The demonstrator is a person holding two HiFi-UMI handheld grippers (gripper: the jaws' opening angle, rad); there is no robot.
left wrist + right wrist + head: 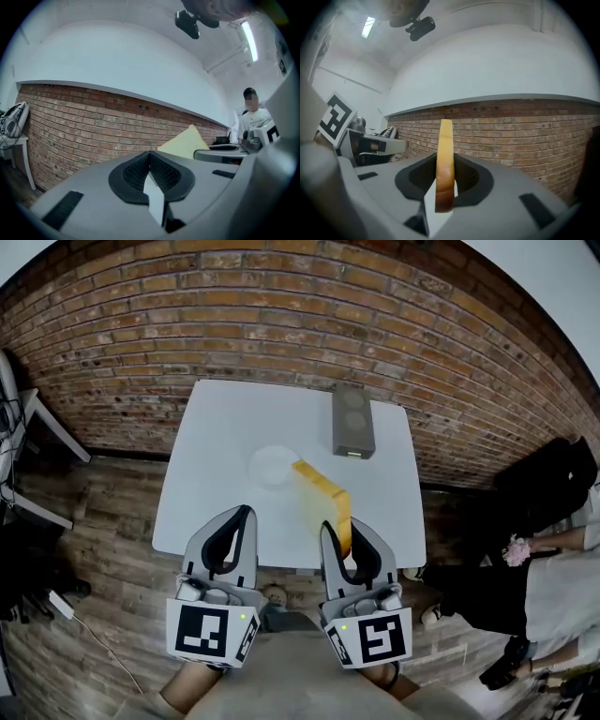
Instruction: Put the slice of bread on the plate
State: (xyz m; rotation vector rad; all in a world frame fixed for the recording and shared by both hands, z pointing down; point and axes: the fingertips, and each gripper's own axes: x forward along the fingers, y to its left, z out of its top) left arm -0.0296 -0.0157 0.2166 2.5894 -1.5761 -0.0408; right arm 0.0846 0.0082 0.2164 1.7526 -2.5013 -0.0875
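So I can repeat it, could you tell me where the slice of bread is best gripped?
Probably the near crust edge of the slice of bread, pads on its flat faces, from the person's side, as the right gripper does: it's thin, upright.

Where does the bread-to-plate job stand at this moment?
Done: the slice of bread is picked up, clamped on edge in the right gripper. In hand: it is held off the white table, to the right of the plate in the head view. Left: set it on the bare plate and release. The left gripper is shut and empty.
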